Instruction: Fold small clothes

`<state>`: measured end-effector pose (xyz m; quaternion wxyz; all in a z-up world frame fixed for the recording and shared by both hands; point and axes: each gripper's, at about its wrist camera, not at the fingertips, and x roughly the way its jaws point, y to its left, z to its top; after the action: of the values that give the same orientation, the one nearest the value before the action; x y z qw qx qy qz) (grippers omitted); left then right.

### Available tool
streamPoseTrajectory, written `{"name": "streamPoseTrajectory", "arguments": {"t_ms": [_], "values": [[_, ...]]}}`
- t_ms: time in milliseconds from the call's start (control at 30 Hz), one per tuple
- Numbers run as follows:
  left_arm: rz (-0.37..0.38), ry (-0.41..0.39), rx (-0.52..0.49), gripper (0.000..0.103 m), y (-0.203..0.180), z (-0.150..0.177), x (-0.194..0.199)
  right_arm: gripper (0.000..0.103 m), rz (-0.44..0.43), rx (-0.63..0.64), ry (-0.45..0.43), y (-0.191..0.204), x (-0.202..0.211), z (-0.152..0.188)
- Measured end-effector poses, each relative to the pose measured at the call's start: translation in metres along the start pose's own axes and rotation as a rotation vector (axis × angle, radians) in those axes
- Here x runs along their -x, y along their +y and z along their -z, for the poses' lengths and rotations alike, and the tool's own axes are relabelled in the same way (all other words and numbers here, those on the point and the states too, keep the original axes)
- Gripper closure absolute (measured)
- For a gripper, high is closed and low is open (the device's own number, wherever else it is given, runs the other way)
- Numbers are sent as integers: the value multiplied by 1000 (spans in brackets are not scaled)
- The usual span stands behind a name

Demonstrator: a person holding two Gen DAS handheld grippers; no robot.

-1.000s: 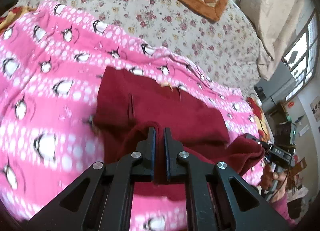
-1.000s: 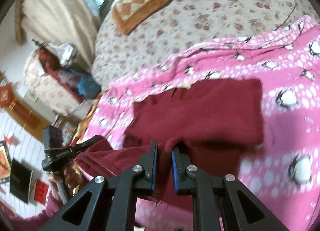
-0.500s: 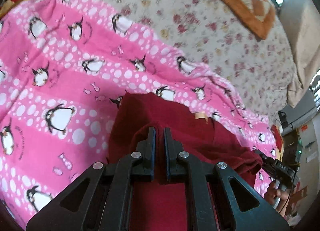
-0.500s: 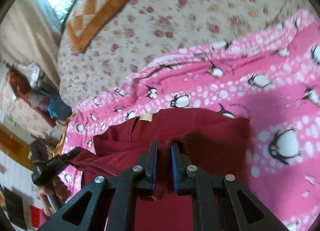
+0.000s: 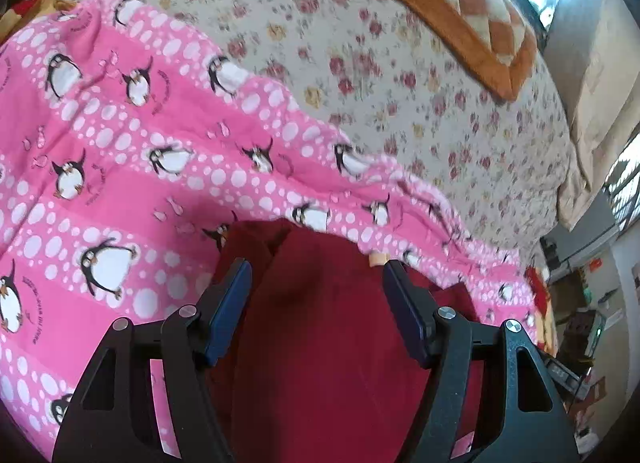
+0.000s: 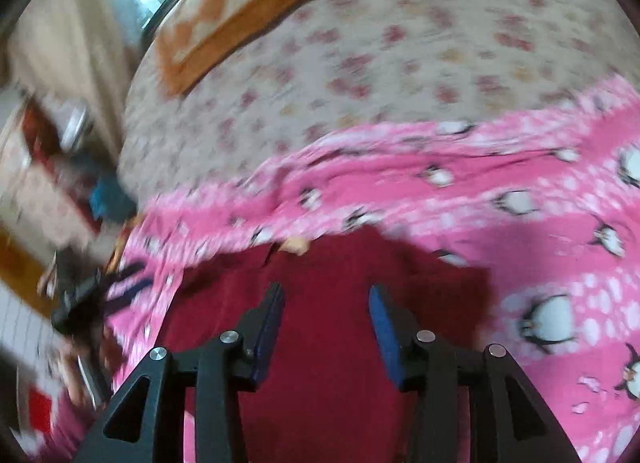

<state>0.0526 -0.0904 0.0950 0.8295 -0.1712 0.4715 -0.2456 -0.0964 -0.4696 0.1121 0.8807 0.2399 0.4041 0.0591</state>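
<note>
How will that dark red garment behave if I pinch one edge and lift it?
Probably floppy: the dark red garment lies flat in soft layers on the pink penguin blanket, so the fold would likely sag open. It looks like thick knit, so likely grippy, not slippery. Both the left claw and the right claw are open above it.

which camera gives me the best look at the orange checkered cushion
The left wrist view: the orange checkered cushion is sharp there, its diamond pattern and border clear, though its top is cropped. The right wrist view shows the cushion too, only blurred.
</note>
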Motion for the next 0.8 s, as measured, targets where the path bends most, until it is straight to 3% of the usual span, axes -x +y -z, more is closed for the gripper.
{"name": "streamPoseTrajectory", "arguments": {"t_ms": [100,200,267,400,533,567,667,733,767,800], "values": [[-102,73,-29,36,-1,10,-27,61,117,66,74,12,-37,3],[-222,184,-32,36,13,21,-66,61,244,77,129,-3,-82,-1],[-205,167,-38,36,17,23,-66,61,263,23,144,-21,-97,-3],[-200,140,-69,36,15,23,-42,59,212,-10,85,-21,-72,-4],[-153,113,-92,36,14,32,-12,51,239,-3,50,-17,-43,2],[-145,107,-98,36,15,37,-5,42,264,-5,43,-19,-39,5],[-141,113,-105,36,16,53,7,40,281,17,71,-18,-40,15],[-149,129,-114,36,17,64,10,69,318,94,116,-11,-49,24],[-160,137,-121,36,18,70,11,92,336,126,119,-8,-49,27],[-176,142,-133,36,19,76,12,94,348,151,104,-5,-46,27]]}}
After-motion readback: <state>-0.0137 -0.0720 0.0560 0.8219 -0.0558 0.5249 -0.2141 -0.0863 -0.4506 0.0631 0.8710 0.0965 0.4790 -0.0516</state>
